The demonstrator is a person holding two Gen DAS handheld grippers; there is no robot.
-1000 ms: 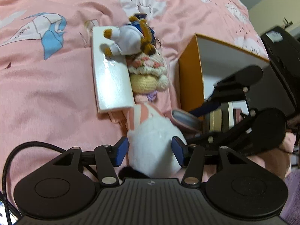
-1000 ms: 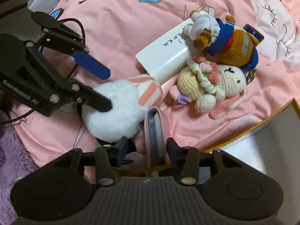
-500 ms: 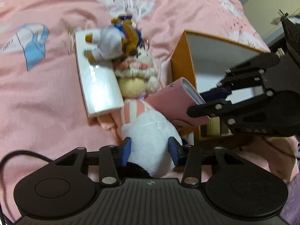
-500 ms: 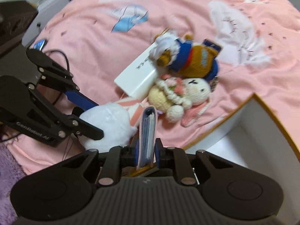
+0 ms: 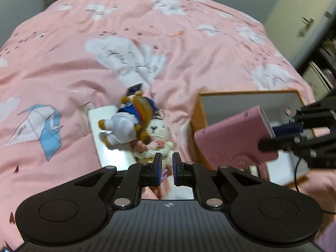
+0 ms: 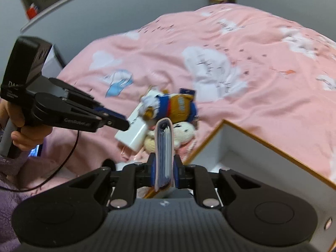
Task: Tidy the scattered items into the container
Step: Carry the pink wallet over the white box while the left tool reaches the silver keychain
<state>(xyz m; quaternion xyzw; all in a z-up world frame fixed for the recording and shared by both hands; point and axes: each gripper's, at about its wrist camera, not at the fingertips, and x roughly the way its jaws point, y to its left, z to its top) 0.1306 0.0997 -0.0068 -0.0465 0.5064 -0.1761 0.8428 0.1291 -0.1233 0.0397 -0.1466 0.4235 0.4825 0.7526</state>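
The right hand-held gripper (image 6: 164, 173) is clamped on a pink card wallet (image 6: 164, 151), held edge-up over the near corner of the white box with orange rim (image 6: 271, 141). I judge the step as carrying it in; next it must go over the rim, then let go. The left hand-held gripper (image 5: 167, 169) has just closed, nothing visible between its pads (the white plush seems missed). The duck plush (image 5: 131, 121), the crochet bunny (image 5: 156, 137) and a white carton (image 5: 105, 147) lie on the bed (image 5: 189, 48).
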